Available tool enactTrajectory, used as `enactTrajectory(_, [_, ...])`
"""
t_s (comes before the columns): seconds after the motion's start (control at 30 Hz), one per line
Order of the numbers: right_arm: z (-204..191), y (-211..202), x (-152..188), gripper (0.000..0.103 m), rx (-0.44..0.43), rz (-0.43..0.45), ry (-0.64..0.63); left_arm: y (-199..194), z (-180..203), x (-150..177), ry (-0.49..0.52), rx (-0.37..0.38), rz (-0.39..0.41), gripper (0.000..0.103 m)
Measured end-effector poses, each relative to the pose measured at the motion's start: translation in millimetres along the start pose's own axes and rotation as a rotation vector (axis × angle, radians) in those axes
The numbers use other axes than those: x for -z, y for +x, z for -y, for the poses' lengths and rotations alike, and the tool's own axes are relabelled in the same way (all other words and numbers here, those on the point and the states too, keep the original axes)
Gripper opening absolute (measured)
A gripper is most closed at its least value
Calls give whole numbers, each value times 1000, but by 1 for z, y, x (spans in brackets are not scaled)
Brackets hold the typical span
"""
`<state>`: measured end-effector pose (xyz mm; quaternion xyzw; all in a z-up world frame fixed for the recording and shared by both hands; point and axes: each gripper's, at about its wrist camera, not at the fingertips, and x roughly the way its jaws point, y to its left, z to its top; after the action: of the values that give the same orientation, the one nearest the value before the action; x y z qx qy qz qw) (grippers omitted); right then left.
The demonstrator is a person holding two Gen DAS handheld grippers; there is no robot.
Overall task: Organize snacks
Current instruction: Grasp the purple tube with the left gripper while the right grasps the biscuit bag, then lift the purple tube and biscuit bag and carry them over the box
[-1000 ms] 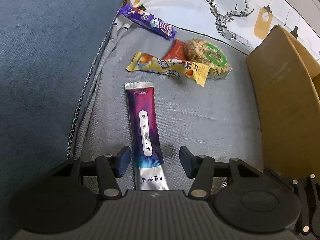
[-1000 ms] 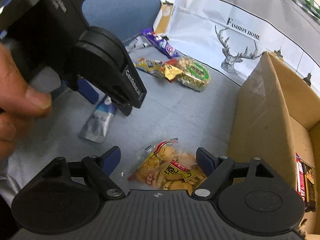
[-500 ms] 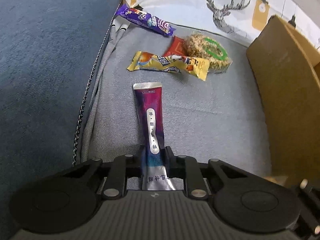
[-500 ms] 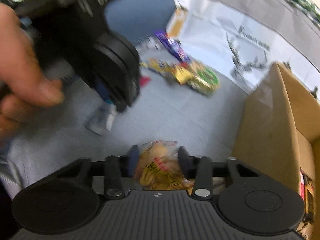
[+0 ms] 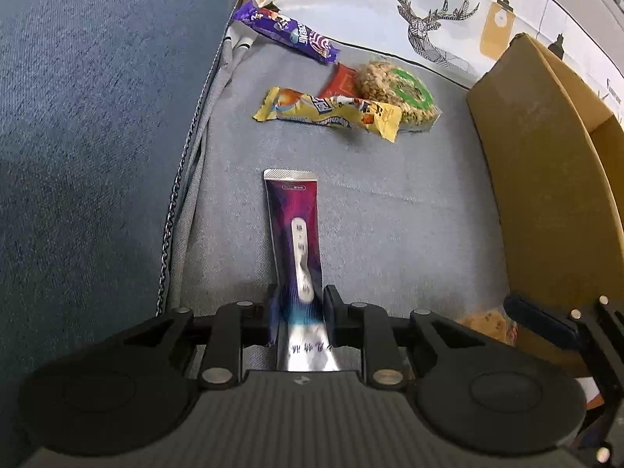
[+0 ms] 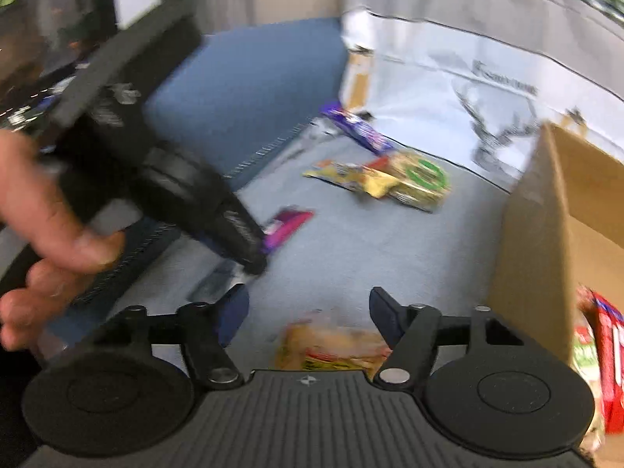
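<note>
My left gripper (image 5: 299, 314) is shut on a long purple sachet (image 5: 295, 230), lifted slightly off the grey cloth. It also shows in the right wrist view (image 6: 286, 226), held by the left gripper (image 6: 249, 261). My right gripper (image 6: 310, 312) is open; a clear bag of yellow crackers (image 6: 331, 347) lies between and below its jaws. That bag shows in the left wrist view (image 5: 485, 321) beside a right gripper finger (image 5: 538, 318). The cardboard box (image 5: 546, 179) stands at right.
Further back lie a yellow bar (image 5: 327, 115), a red packet (image 5: 341, 82), a round cereal cake with a green label (image 5: 397, 91) and a purple bar (image 5: 288, 33). Blue sofa fabric (image 5: 89, 128) is at left. Red packets (image 6: 608, 358) sit inside the box (image 6: 542, 241).
My left gripper closed on the purple sachet and lifted it. My right gripper closed on the cracker bag, then opened again and pulled back; the bag lies loose.
</note>
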<state>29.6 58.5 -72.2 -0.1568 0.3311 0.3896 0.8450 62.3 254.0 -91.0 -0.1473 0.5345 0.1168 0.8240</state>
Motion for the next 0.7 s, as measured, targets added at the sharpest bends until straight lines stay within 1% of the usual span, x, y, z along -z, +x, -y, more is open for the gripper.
enactTrajectory(0.07, [2, 8, 1, 75, 32, -42, 10, 3, 1, -1, 2, -4, -6, 30])
enactTrajectory(0.1, [0, 13, 3, 78, 44, -65, 5, 4, 2, -2, 5, -7, -10, 36])
enactTrajectory(0.13, [-1, 19, 4, 81, 58, -97, -8, 6, 3, -2, 10, -10, -14, 38])
enactTrajectory(0.17, [-3, 25, 7, 81, 82, -129, -23, 8, 5, -3, 17, -16, -19, 38])
enactTrajectory(0.2, [-3, 28, 11, 82, 87, -148, -29, 9, 5, -3, 21, -20, -21, 38])
enactTrajectory(0.3, [-5, 36, 16, 81, 72, -179, -42, 13, 5, -4, 23, -24, -28, 38])
enactTrajectory(0.47, [-8, 32, 18, 55, 33, -150, -55, 16, 4, -8, 13, -25, -25, 38])
enactTrajectory(0.53, [-8, 26, 16, 35, 9, -118, -56, 17, 6, -9, 19, -30, -23, 38])
enactTrajectory(0.67, [-13, 7, 10, 35, -32, -26, -77, 20, 10, -9, 40, -42, -26, 38])
enactTrajectory(0.7, [-14, 3, 8, 35, -47, -3, -85, 20, 11, -9, 46, -46, -25, 37])
